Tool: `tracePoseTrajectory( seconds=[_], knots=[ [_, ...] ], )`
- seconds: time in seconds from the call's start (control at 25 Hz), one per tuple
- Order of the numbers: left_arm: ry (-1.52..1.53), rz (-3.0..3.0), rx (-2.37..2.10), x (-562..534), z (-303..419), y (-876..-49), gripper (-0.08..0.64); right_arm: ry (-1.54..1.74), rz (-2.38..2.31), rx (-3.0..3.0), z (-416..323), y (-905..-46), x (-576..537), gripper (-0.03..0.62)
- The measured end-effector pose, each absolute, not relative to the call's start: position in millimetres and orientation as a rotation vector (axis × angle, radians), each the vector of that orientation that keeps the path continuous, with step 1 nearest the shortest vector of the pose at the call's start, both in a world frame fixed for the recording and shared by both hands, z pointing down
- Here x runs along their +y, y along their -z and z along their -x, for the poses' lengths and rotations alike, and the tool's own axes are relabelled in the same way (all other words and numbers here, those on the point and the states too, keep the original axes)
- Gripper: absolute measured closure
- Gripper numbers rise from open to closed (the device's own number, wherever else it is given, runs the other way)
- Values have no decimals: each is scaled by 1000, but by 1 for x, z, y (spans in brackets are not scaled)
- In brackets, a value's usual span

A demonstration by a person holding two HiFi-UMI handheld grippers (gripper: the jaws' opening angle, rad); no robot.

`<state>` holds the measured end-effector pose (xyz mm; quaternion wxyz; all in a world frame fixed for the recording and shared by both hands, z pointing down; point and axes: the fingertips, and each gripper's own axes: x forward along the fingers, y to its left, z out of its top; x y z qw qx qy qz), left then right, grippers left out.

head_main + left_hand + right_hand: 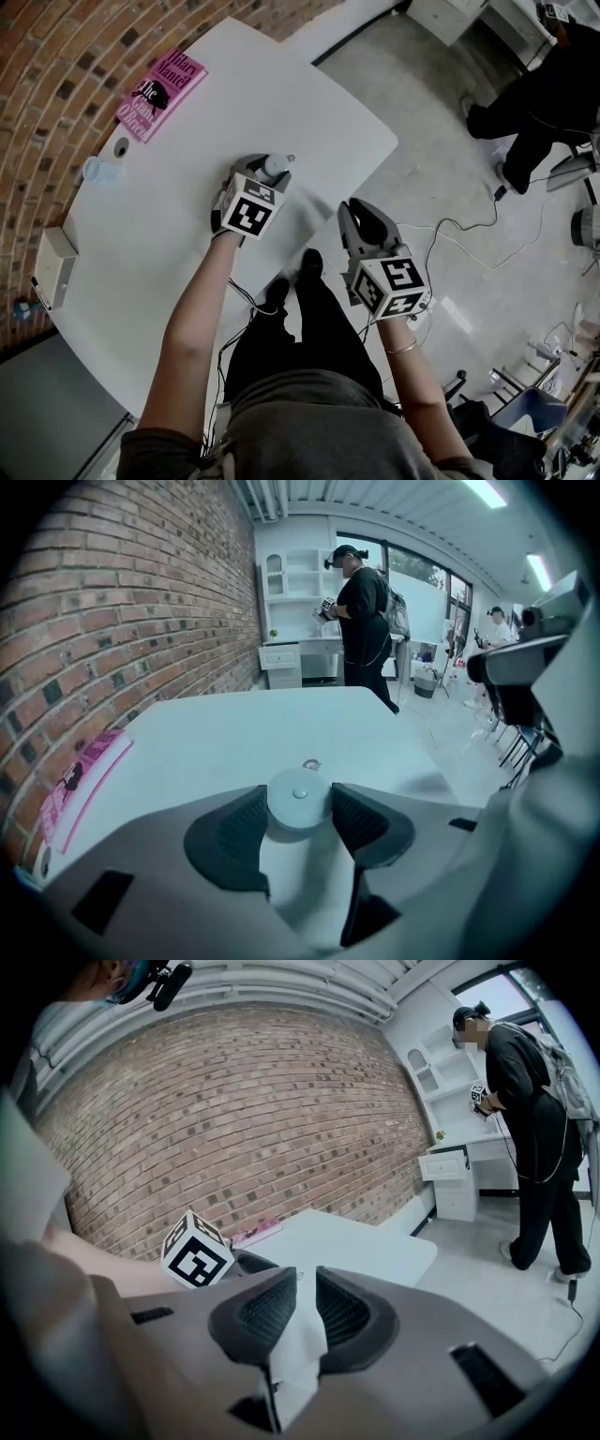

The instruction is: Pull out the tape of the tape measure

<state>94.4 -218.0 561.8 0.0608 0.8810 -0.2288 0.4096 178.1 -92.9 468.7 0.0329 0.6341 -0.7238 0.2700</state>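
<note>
Clamping tape measure [298, 797] in left gripper [299, 808]; parking right gripper [302, 1288] well to its right, barely parted, empty. Next, probably: pinch tab [310, 763] just beyond it, pull.

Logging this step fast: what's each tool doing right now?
Left tool: closed on the tape measure.
Right tool: slightly open, holding nothing.

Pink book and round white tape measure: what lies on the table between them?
Only bare white table separates the pink book from the round white tape measure, in the left gripper view and the head view.
</note>
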Motion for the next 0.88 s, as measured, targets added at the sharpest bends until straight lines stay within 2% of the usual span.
tracePoseTrajectory(
  seconds=[0.4,0.72,0.88],
  knots=[
    [-1347,-2799,-558,-180,-75,-522,334,-715,-1774,-2302,-155,-463,-101,514],
    [-1466,-2881,-548,-175,-54,-481,334,-441,-1521,-2353,-111,-451,-120,508],
    [-1489,-2877,-547,-170,-44,-467,334,-279,-1389,-2339,-92,-451,-130,485]
  ],
)
